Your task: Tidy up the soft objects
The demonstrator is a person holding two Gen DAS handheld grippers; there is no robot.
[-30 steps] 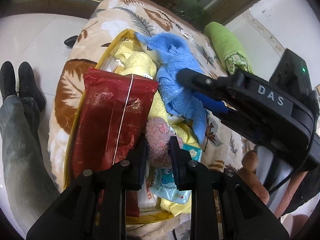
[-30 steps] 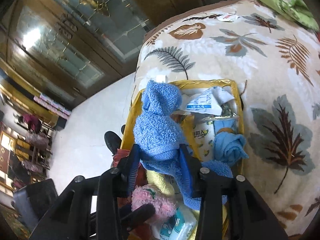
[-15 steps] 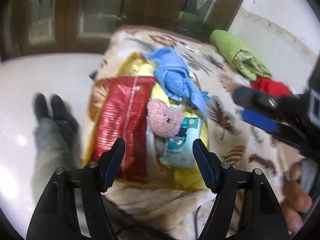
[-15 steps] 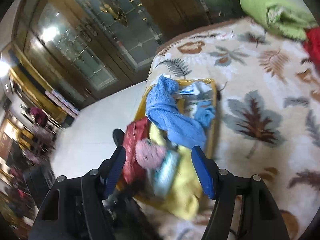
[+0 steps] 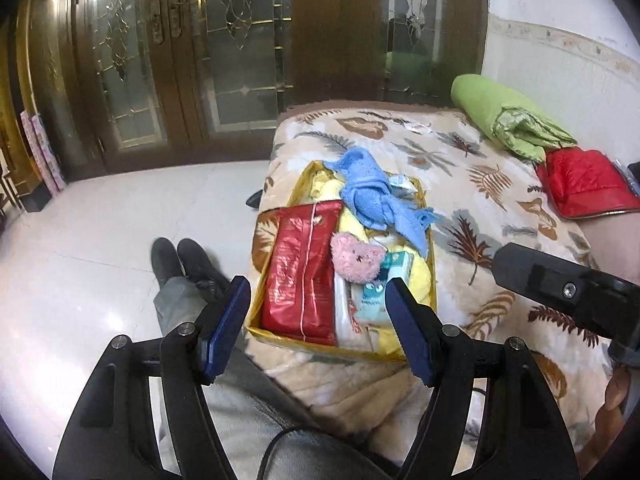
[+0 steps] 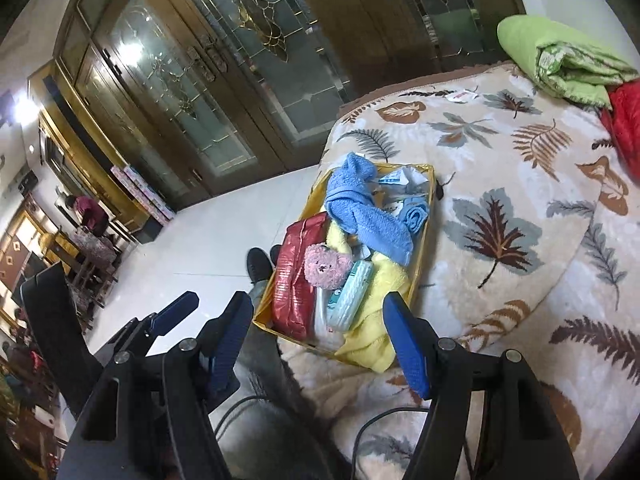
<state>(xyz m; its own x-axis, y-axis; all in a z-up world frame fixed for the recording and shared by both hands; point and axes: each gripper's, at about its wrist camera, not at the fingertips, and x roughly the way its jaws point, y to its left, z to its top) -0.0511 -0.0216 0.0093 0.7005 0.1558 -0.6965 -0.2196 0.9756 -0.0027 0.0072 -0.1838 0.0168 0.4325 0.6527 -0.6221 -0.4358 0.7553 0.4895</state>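
Yellow box [image 5: 426,216] on the near-left part of the bed [image 5: 496,196], on a leaf-print blanket. Contents: red packet [image 5: 302,268] at left; pink plush toy [image 5: 354,258] in the middle; blue towel [image 5: 370,196] draped across the far end; yellow cloth [image 6: 378,300] and a pale blue pack [image 6: 350,292] at right. Left claw [image 5: 320,324]: fingers apart, empty, held short of the box. Right claw [image 6: 320,332]: fingers apart, empty. Green bundle [image 5: 508,120] and red cushion [image 5: 584,184] at far right.
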